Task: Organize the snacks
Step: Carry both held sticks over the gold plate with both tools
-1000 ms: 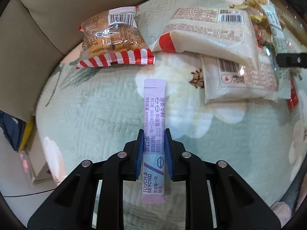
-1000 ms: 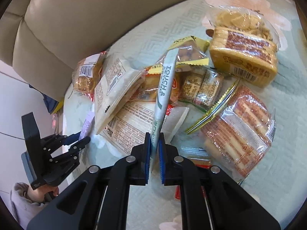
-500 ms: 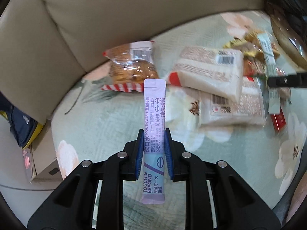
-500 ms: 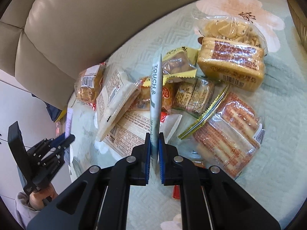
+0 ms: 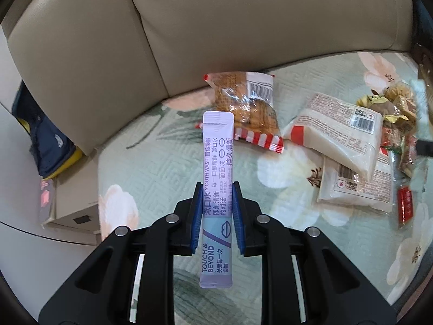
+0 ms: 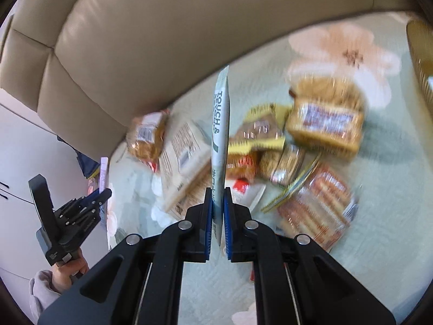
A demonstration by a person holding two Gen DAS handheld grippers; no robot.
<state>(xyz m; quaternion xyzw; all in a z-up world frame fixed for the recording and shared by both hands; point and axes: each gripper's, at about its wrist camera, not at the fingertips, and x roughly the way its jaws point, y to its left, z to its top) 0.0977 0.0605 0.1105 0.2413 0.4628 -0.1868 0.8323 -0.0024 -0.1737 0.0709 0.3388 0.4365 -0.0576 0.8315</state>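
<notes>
— Sachets in both claws, is that right?

— Yes. My left claw (image 5: 217, 218) is closed on a lilac mouthwash sachet (image 5: 217, 173), pinched across its width a little below the middle, so the printed face lies flat toward the camera and the top stands up toward twelve o'clock. My right claw (image 6: 217, 211) is clamped on a pale green sachet (image 6: 220, 132), seen edge-on, its upper end leaning slightly toward one o'clock.

— Where are the snacks?

— Loose on the quilted floral cover (image 5: 162, 168) of a beige sofa (image 5: 216, 27). From the left wrist view, a red-striped cake packet (image 5: 245, 111) sits just past the lilac sachet's tip, and two white bread packets (image 5: 341, 132) overlap at two o'clock. From the right wrist view, much of it blurred, a yellow-edged packet (image 6: 259, 130) lies at one o'clock, a brown cake loaf (image 6: 324, 119) beyond it, and a pack of finger biscuits (image 6: 316, 205) at three o'clock.

— Anything else?

— At nine o'clock in that view my left claw shows, a hand (image 6: 71, 270) gripping its handle.
</notes>
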